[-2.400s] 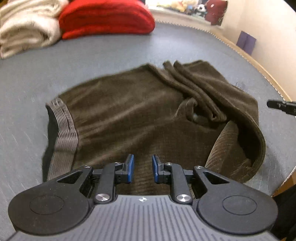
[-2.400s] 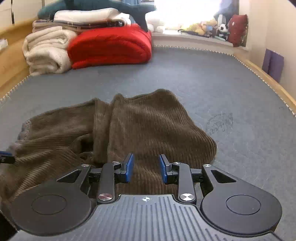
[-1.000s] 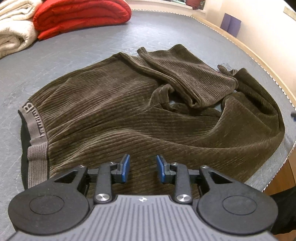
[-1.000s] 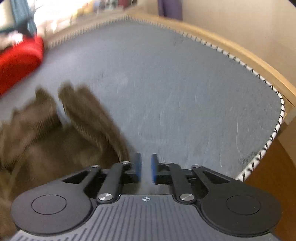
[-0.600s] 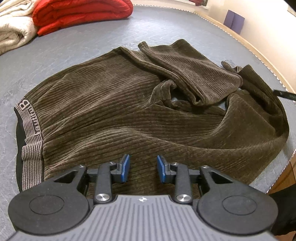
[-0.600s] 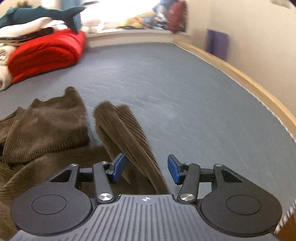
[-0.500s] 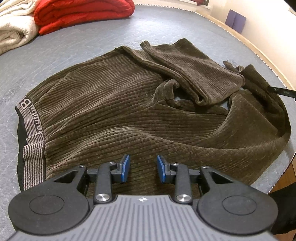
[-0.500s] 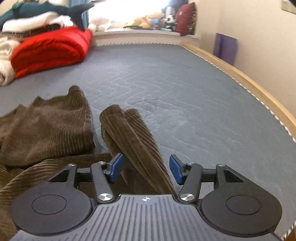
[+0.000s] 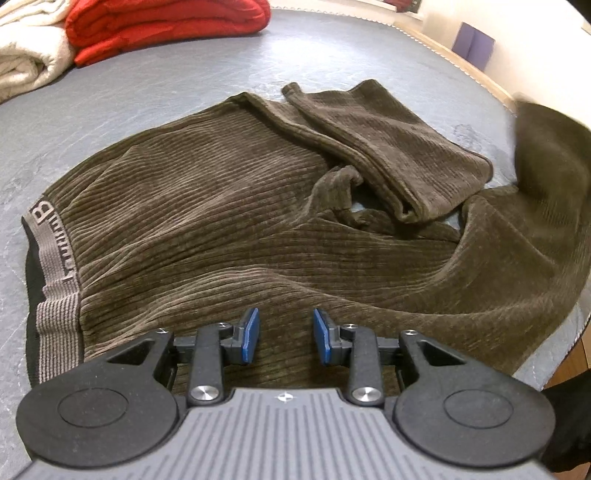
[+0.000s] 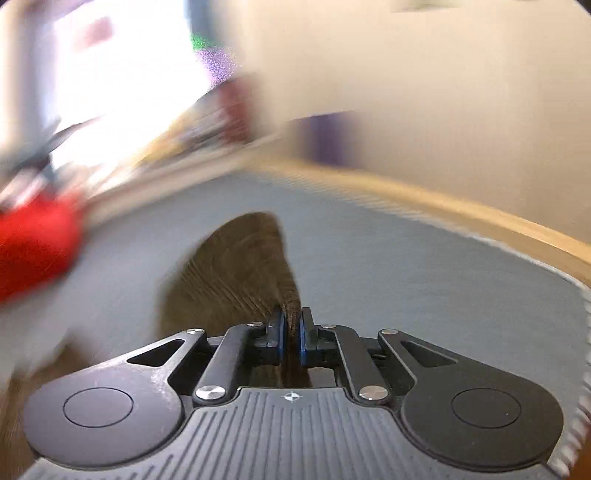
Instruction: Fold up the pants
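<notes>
Dark brown corduroy pants [image 9: 229, 221] lie crumpled on a grey padded surface [image 9: 155, 85], with the grey striped waistband [image 9: 55, 273] at the left and one leg folded across the middle. My left gripper [image 9: 285, 334] is open and empty, just above the near edge of the pants. My right gripper [image 10: 291, 326] is shut on the end of the other pant leg [image 10: 240, 273] and holds it lifted; that raised leg shows blurred at the right of the left wrist view [image 9: 550, 147].
A folded red blanket [image 9: 166, 26] and a cream blanket [image 9: 26, 55] lie at the far left. A wooden rim [image 10: 480, 218] borders the surface on the right, with a wall behind. The right wrist view is motion-blurred.
My right gripper has closed on the pant leg that lay between its open fingers and has lifted it, swinging fast. The left gripper has barely moved.
</notes>
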Available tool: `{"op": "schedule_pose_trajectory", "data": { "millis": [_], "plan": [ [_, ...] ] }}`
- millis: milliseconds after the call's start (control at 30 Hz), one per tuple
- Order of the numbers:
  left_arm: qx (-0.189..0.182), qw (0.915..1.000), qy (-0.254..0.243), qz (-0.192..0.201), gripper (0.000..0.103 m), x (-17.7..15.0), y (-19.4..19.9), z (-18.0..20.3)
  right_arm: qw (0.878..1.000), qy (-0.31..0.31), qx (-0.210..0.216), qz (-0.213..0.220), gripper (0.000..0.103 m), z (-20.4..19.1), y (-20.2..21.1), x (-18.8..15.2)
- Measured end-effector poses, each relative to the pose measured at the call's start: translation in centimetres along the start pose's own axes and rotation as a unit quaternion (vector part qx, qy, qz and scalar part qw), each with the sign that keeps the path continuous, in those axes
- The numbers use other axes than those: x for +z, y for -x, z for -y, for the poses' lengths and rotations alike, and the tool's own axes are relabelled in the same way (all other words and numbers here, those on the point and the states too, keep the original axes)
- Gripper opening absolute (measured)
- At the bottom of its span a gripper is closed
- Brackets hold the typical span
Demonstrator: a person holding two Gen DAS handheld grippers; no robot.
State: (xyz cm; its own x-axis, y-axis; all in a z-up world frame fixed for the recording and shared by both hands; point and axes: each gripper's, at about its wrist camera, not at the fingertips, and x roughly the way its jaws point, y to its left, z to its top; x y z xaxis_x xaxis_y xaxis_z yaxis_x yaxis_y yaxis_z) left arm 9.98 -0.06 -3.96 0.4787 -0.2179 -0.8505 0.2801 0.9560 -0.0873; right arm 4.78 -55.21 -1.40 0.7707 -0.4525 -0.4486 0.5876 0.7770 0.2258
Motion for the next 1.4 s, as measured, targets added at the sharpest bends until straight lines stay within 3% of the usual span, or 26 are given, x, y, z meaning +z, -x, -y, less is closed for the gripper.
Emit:
{"op": "schedule_pose_trajectory", "data": {
  "millis": [67, 100, 200, 267, 467, 533, 600, 633, 733, 800, 833, 933, 1000, 1167, 1333, 1400],
  "plan": [
    [-0.005, 1.0, -0.008, 0.0, 0.036, -0.2, 0.1, 0.4, 0.992, -0.06, -0.109, -0.021, 0.007, 4.9, -0.3, -0.1],
    [-0.008, 0.9999, -0.012, -0.001, 0.036, -0.3, 0.2, 0.5, 0.984, -0.089, -0.144, -0.045, 0.007, 7.1, -0.7, -0.6],
    [-0.022, 0.9996, -0.018, -0.009, 0.036, -0.5, 0.2, 0.8, 0.954, -0.165, -0.202, -0.149, 0.007, 12.7, -2.5, -3.3],
    [-0.029, 0.9992, -0.023, -0.014, 0.036, -0.8, 0.3, 1.0, 0.942, -0.193, -0.215, -0.172, 0.007, 14.4, -2.8, -4.5],
    [-0.074, 0.996, -0.029, -0.04, 0.036, -2.1, 0.4, 1.0, 0.958, -0.139, -0.2, -0.15, 0.009, 12.3, -1.9, -3.3],
    [-0.087, 0.9933, -0.028, -0.07, 0.036, -2.9, 0.0, 0.6, 0.957, -0.136, -0.214, -0.14, 0.015, 12.0, -1.2, -2.8],
    [-0.083, 0.9859, -0.052, -0.136, 0.036, -4.6, -1.4, 0.6, 0.955, -0.111, -0.246, -0.122, 0.016, 11.5, -0.3, -2.3],
    [-0.08, 0.9852, -0.07, -0.134, 0.036, -5.2, -1.2, 0.9, 0.956, -0.097, -0.256, -0.108, 0.019, 10.9, 0.2, -2.0],
    [-0.078, 0.985, -0.091, -0.124, 0.037, -5.9, 0.2, 1.4, 0.969, -0.07, -0.227, -0.067, 0.035, 8.4, 1.7, -1.2],
    [-0.078, 0.987, -0.073, -0.12, 0.037, -6.0, 0.8, 0.9, 0.985, -0.071, -0.146, -0.059, 0.048, 6.6, 2.0, -1.1],
    [-0.077, 0.9885, -0.068, -0.111, 0.037, -5.9, 1.3, 0.6, 0.991, -0.072, -0.084, -0.074, 0.048, 5.5, 1.7, -1.3],
    [-0.071, 0.9938, -0.046, -0.072, 0.037, -5.2, 2.7, -0.6, 0.985, -0.058, 0.073, -0.146, 0.048, 1.2, 0.1, -2.9],
    [-0.055, 0.9974, -0.016, -0.045, 0.037, -4.6, 3.5, -2.1, 0.979, -0.037, 0.11, -0.17, 0.048, -1.4, -0.7, -3.7],
    [0.003, 0.9977, 0.067, -0.007, 0.037, -3.5, 4.8, -6.5, 0.968, -0.051, 0.115, -0.216, 0.048, -5.2, -4.3, -5.2],
    [0.018, 0.995, 0.098, 0.005, 0.037, -2.8, 4.7, -8.6, 0.958, -0.033, 0.01, -0.284, 0.048, -7.4, -9.1, -7.1],
    [0.017, 0.9952, 0.096, 0.003, 0.037, -2.7, 4.4, -8.7, 0.962, -0.006, -0.014, -0.274, 0.046, -8.8, -9.6, -7.1]
  ]
}}
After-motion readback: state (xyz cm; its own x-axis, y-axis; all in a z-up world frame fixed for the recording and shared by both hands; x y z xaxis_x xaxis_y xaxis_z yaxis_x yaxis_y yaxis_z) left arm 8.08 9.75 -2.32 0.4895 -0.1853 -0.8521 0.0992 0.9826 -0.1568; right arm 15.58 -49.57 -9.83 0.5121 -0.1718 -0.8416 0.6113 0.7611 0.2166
